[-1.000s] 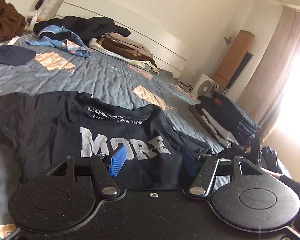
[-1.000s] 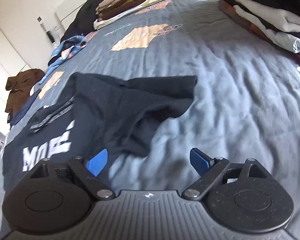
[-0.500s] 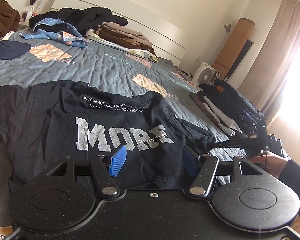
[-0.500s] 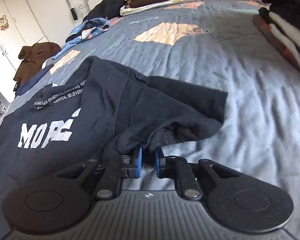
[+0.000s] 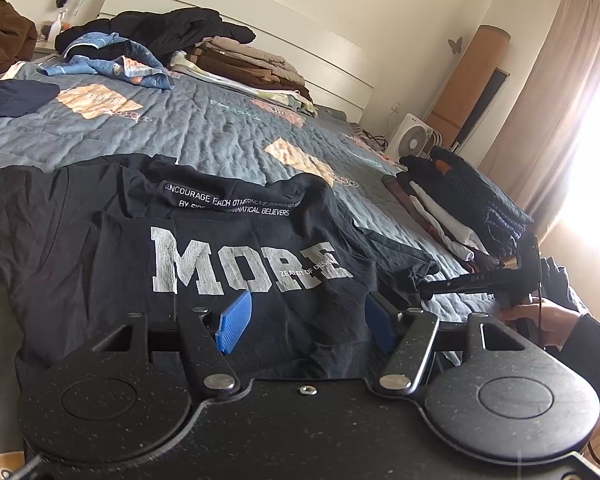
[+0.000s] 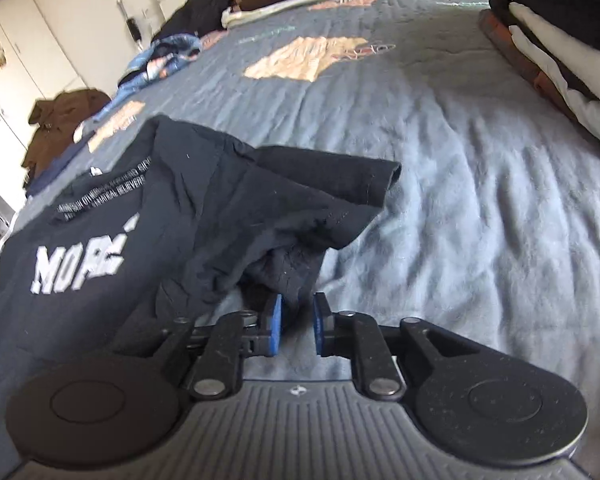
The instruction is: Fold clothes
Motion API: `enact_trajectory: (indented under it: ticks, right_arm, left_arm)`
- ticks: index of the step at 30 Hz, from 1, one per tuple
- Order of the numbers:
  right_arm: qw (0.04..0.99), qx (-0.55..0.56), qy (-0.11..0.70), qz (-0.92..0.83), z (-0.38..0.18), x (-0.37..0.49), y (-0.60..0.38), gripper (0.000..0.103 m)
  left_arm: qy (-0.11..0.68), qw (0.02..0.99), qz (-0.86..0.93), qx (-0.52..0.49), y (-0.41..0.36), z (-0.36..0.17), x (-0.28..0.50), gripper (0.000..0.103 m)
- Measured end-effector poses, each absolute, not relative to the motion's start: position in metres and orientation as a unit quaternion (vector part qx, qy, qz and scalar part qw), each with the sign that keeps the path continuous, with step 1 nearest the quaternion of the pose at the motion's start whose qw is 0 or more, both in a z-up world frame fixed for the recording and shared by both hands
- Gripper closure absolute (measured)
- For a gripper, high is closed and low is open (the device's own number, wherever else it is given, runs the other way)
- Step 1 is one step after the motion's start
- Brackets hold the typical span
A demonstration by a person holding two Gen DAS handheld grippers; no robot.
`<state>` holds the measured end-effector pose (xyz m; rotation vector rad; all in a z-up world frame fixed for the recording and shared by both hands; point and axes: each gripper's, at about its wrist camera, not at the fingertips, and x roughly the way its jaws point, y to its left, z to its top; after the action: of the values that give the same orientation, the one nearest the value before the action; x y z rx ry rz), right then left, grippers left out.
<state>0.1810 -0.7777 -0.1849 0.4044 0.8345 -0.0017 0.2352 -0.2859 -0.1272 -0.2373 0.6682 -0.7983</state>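
Note:
A black T-shirt (image 5: 204, 256) printed "MORE" lies spread on the blue-grey quilt (image 5: 204, 128). My left gripper (image 5: 306, 324) hovers over its near hem, blue pads (image 5: 234, 320) wide apart with nothing between them. My right gripper (image 6: 296, 330) is shut on a bunch of the black T-shirt (image 6: 228, 216) by its right sleeve (image 6: 340, 184); the cloth is raised into a fold there. In the left wrist view the right gripper (image 5: 428, 290) shows at the shirt's right side, held by a hand (image 5: 544, 316).
A pile of folded clothes (image 5: 460, 204) stands on the bed's right edge, also the pile of folded clothes (image 6: 560, 40). Another stack (image 5: 240, 64) and loose garments (image 5: 112, 60) lie by the headboard. A fan (image 5: 412, 140) stands on the floor beyond.
My right gripper went from open to shut on the shirt's cloth near the sleeve and has pulled it up a little. The left gripper stayed open, shifting slightly closer over the shirt.

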Motion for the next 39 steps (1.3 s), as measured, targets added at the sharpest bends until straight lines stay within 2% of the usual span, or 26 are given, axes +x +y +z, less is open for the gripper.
enact_trajectory:
  ticks: [1, 6, 8, 10, 11, 12, 14, 18, 20, 25, 29, 31, 33, 35, 37, 38, 39]
  right_arm:
    - [0.896, 0.201, 0.397, -0.001, -0.183, 0.180, -0.779, 0.077]
    - [0.896, 0.221, 0.385, 0.002, -0.182, 0.182, -0.785, 0.034]
    - [0.893, 0.206, 0.400, 0.005, -0.188, 0.189, -0.779, 0.033]
    - [0.894, 0.180, 0.411, 0.002, -0.195, 0.196, -0.771, 0.036]
    - [0.895, 0.166, 0.414, -0.002, -0.197, 0.198, -0.768, 0.044]
    - [0.897, 0.156, 0.414, -0.007, -0.196, 0.198, -0.766, 0.070]
    - [0.902, 0.152, 0.405, -0.009, -0.188, 0.195, -0.769, 0.093]
    - [0.919, 0.033, 0.392, -0.036, -0.160, 0.185, -0.759, 0.103]
    - [0.921, -0.026, 0.384, -0.062, -0.147, 0.178, -0.759, 0.103]
    - [0.922, 0.018, 0.385, -0.041, -0.150, 0.170, -0.769, 0.102]
    - [0.914, 0.070, 0.400, 0.018, -0.170, 0.173, -0.761, 0.096]
    - [0.910, 0.071, 0.407, 0.027, -0.180, 0.178, -0.753, 0.087]
    - [0.905, 0.071, 0.419, 0.022, -0.188, 0.186, -0.747, 0.063]
    - [0.909, 0.066, 0.412, 0.013, -0.190, 0.188, -0.745, 0.058]
    - [0.916, 0.057, 0.396, 0.003, -0.190, 0.187, -0.744, 0.058]
    - [0.920, 0.052, 0.388, -0.002, -0.190, 0.187, -0.743, 0.063]
    - [0.924, 0.047, 0.380, -0.008, -0.190, 0.186, -0.742, 0.081]
  left_arm:
    - [0.319, 0.860, -0.381, -0.114, -0.286, -0.127, 0.235, 0.041]
    - [0.316, 0.860, -0.385, -0.114, -0.287, -0.126, 0.233, 0.041]
    - [0.316, 0.860, -0.384, -0.110, -0.288, -0.126, 0.233, 0.041]
    - [0.318, 0.861, -0.382, -0.110, -0.288, -0.127, 0.234, 0.041]
    - [0.319, 0.861, -0.382, -0.110, -0.288, -0.127, 0.234, 0.041]
    - [0.319, 0.861, -0.381, -0.110, -0.287, -0.127, 0.235, 0.041]
    - [0.321, 0.861, -0.379, -0.112, -0.287, -0.128, 0.236, 0.041]
    - [0.323, 0.861, -0.378, -0.109, -0.287, -0.128, 0.235, 0.041]
    - [0.321, 0.861, -0.379, -0.108, -0.287, -0.127, 0.235, 0.041]
    - [0.322, 0.861, -0.380, -0.107, -0.289, -0.127, 0.234, 0.041]
    - [0.324, 0.861, -0.379, -0.105, -0.289, -0.129, 0.234, 0.041]
    - [0.324, 0.861, -0.379, -0.104, -0.290, -0.129, 0.235, 0.040]
    - [0.325, 0.860, -0.379, -0.103, -0.290, -0.129, 0.235, 0.040]
    - [0.328, 0.860, -0.377, -0.102, -0.290, -0.131, 0.236, 0.040]
    - [0.331, 0.860, -0.375, -0.100, -0.290, -0.132, 0.237, 0.040]
    - [0.331, 0.860, -0.375, -0.099, -0.290, -0.132, 0.236, 0.040]
    - [0.331, 0.860, -0.376, -0.097, -0.291, -0.132, 0.236, 0.040]
